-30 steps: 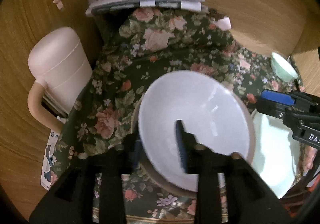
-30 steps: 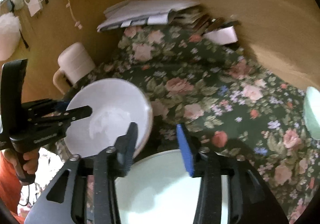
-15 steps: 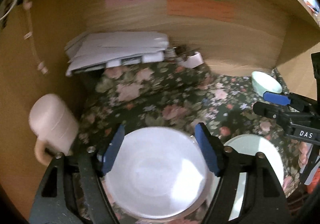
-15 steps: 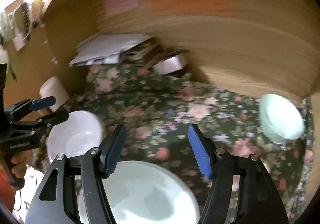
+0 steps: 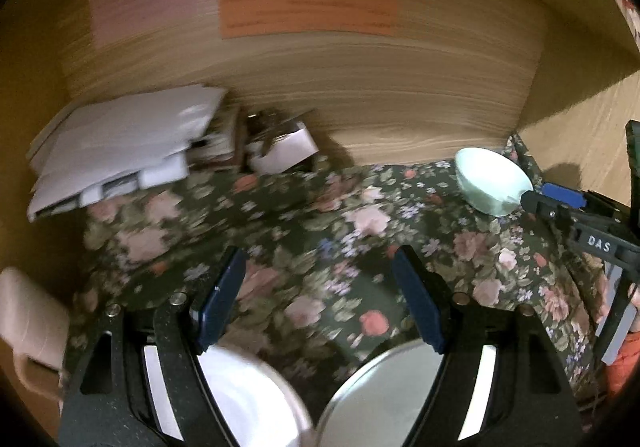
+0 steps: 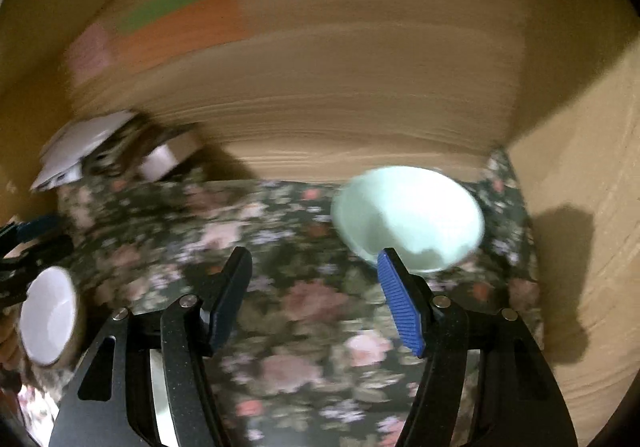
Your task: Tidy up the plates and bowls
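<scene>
My left gripper [image 5: 316,287] stands open over the floral cloth [image 5: 344,215], with nothing between its blue pads. Just below it sit a white bowl [image 5: 240,403] and, to its right, a pale green plate [image 5: 384,395], both partly hidden by the fingers. A small mint bowl [image 5: 492,179] rests at the back right corner. In the right wrist view, my right gripper [image 6: 316,287] is open and empty, and the mint bowl [image 6: 408,215] lies just beyond its right fingertip [image 6: 394,279]. The white bowl [image 6: 48,327] shows far left, beside the left gripper [image 6: 24,247].
Wooden walls [image 5: 360,87] close the back and right side of the space. A stack of white papers [image 5: 120,151] and a small box [image 5: 284,151] lie at the back left. A pink jug [image 5: 28,319] stands at the left edge.
The left gripper let go of the white bowl's rim, opened and drew back. The right gripper widened and swung right from the plate toward the mint bowl, which now looks larger.
</scene>
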### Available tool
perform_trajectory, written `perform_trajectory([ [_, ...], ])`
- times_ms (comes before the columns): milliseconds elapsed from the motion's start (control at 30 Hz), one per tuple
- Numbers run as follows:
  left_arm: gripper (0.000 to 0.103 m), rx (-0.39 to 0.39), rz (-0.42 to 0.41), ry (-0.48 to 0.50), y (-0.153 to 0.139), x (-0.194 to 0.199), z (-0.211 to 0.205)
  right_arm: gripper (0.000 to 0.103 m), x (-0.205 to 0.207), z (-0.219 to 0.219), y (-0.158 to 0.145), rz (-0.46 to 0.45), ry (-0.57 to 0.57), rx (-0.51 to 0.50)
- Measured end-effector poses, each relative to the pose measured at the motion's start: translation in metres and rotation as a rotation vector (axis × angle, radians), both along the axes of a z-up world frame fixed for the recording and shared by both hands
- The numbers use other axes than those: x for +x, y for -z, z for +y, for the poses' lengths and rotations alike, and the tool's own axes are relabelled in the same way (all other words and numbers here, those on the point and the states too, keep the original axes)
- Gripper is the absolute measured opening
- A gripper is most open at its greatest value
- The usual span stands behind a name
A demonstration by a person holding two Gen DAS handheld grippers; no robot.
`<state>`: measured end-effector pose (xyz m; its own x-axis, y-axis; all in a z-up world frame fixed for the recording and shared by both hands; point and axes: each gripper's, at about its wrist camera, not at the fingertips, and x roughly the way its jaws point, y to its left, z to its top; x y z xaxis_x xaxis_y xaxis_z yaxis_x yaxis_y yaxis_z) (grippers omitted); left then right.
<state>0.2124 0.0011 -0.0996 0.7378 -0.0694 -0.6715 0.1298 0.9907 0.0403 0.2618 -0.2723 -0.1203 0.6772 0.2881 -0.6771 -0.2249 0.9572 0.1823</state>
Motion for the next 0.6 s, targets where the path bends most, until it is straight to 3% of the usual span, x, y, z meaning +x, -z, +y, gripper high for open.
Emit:
perform_trajectory([
  [233,0.076,-0.019,0.058,0.041,0.011,0.042,-0.028,0.062,0.028,-0.049,0.023,0.062,0.146,0.016],
  [500,0.076,-0.009,0.123,0.060,0.029,0.078,-0.051,0.061,0.057,-0.074,0.048,0.151,0.209,0.030],
  [600,0.076,-0.006,0.131,0.061,0.033,0.086,-0.054,0.050,0.067,-0.075,0.056,0.177,0.209,0.018],
])
